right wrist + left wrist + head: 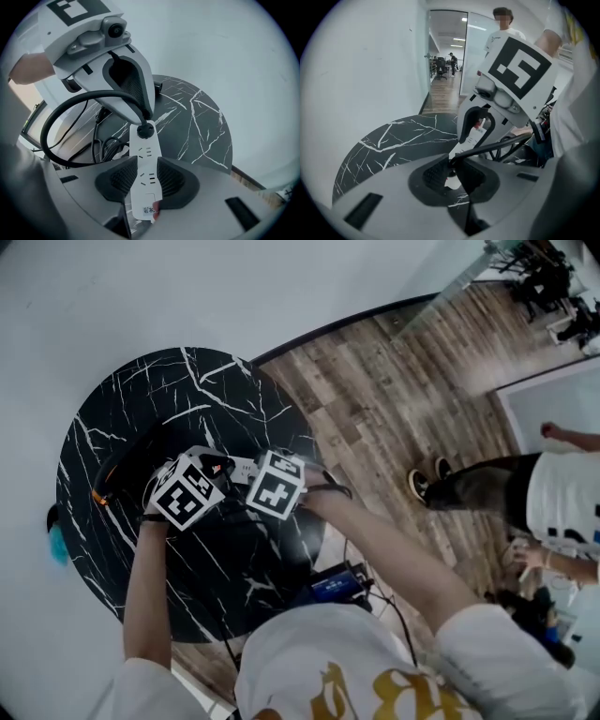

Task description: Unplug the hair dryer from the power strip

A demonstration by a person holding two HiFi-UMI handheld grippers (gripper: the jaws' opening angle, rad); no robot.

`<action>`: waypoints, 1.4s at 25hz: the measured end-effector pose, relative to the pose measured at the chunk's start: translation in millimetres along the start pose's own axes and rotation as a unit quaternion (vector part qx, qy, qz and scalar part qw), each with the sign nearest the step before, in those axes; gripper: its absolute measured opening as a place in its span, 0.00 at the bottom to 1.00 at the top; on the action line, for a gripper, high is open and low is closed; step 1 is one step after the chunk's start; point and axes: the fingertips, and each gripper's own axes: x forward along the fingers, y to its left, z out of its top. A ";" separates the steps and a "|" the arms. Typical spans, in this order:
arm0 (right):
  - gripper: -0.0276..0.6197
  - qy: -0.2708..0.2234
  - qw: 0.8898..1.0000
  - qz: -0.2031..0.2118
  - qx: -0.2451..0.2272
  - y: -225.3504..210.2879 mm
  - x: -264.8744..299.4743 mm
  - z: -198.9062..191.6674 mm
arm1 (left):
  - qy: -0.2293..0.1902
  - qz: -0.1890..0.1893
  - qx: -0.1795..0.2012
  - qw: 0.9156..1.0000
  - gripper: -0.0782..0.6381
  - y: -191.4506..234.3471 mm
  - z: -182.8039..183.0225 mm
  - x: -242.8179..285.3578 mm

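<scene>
A white power strip (146, 171) lies between the pads of my right gripper (146, 180), which is shut on its sides just above the black marble table (197, 126). A black plug (145, 130) sits in the strip's far socket. Its black cable (61, 117) loops away to the left. My left gripper (451, 174) is shut on that plug (452, 165) from the opposite side. In the head view both grippers, left (187, 491) and right (277, 484), meet over the strip (242, 470). A dark body with an orange edge (111, 476), probably the hair dryer, lies at the table's left.
The round table (216, 399) stands against a white wall. More black cables (105, 146) coil below the table edge. A box with a blue face (333, 585) sits on the wood floor. A person (497, 488) stands to the right, and a teal object (58, 542) lies by the table's left edge.
</scene>
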 end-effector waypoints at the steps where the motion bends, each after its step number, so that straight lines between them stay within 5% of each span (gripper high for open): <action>1: 0.25 0.001 1.000 0.000 -0.001 0.5 0.0 -0.7 | -0.003 -0.003 0.012 1.000 0.17 0.5 0.1 0.3; 5: 0.25 0.011 1.000 0.002 0.001 1.8 -1.3 -4.9 | 0.006 -0.033 0.041 0.999 0.25 2.3 -11.7 15.4; 12: 0.24 0.009 1.000 0.005 -0.007 4.6 -0.5 -3.7 | 0.057 -0.057 0.135 0.988 0.18 -10.3 -20.1 16.2; 20: 0.21 0.013 1.000 0.007 -0.006 6.2 -1.3 -3.7 | 0.049 -0.075 0.090 0.992 0.18 -15.7 -22.3 13.3; 26: 0.21 0.010 1.000 0.006 -0.010 6.0 -0.4 -4.3 | 0.066 -0.069 0.105 0.990 0.18 -17.8 -22.3 12.1; 29: 0.21 0.023 1.000 0.013 -0.009 7.6 -0.4 -5.1 | 0.086 -0.045 0.153 0.983 0.18 -26.1 -24.1 6.7; 33: 0.21 0.025 0.999 0.009 -0.026 11.0 -0.4 -6.3 | 0.041 -0.074 0.074 0.994 0.18 -22.7 -20.7 7.7; 35: 0.21 0.026 0.999 0.008 -0.028 11.2 0.4 -7.6 | 0.037 -0.081 0.077 0.993 0.18 -22.2 -19.3 8.4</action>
